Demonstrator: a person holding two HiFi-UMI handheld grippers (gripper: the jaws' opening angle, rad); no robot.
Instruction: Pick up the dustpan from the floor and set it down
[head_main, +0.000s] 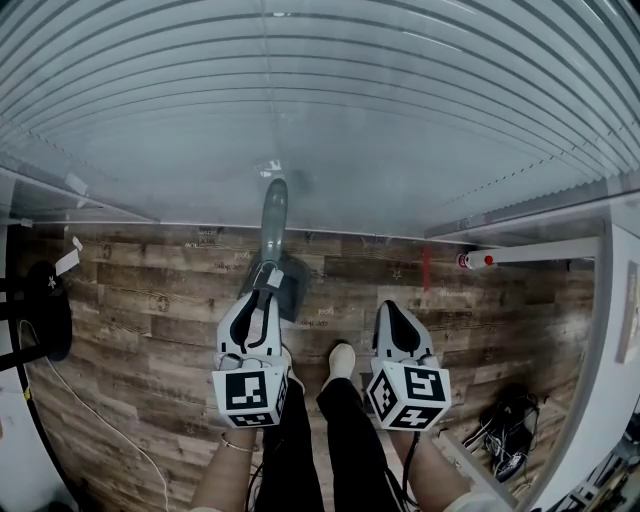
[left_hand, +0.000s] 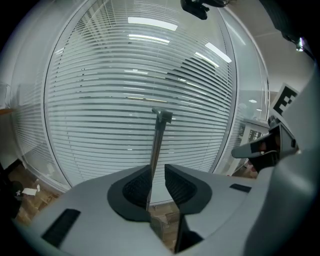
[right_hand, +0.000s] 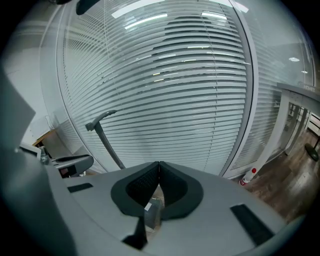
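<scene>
A grey long-handled dustpan (head_main: 273, 225) stands upright on the wooden floor, its pan (head_main: 292, 290) against the base of the glass wall. My left gripper (head_main: 262, 297) is at the lower handle. In the left gripper view the handle (left_hand: 158, 142) runs up between the jaws of the left gripper (left_hand: 157, 172), close along the left pad, with a gap to the right pad. My right gripper (head_main: 398, 310) hangs to the right, apart from the dustpan. In the right gripper view the right gripper (right_hand: 159, 169) has its tips together on nothing, and the handle (right_hand: 106, 137) leans at the left.
A glass wall with white blinds (head_main: 330, 110) fills the far side. A white bottle with a red cap (head_main: 478, 260) lies at the wall's foot on the right. A black stand (head_main: 45, 310) is at left, a black bundle of cables (head_main: 510, 430) at right. The person's shoe (head_main: 340, 360) is between the grippers.
</scene>
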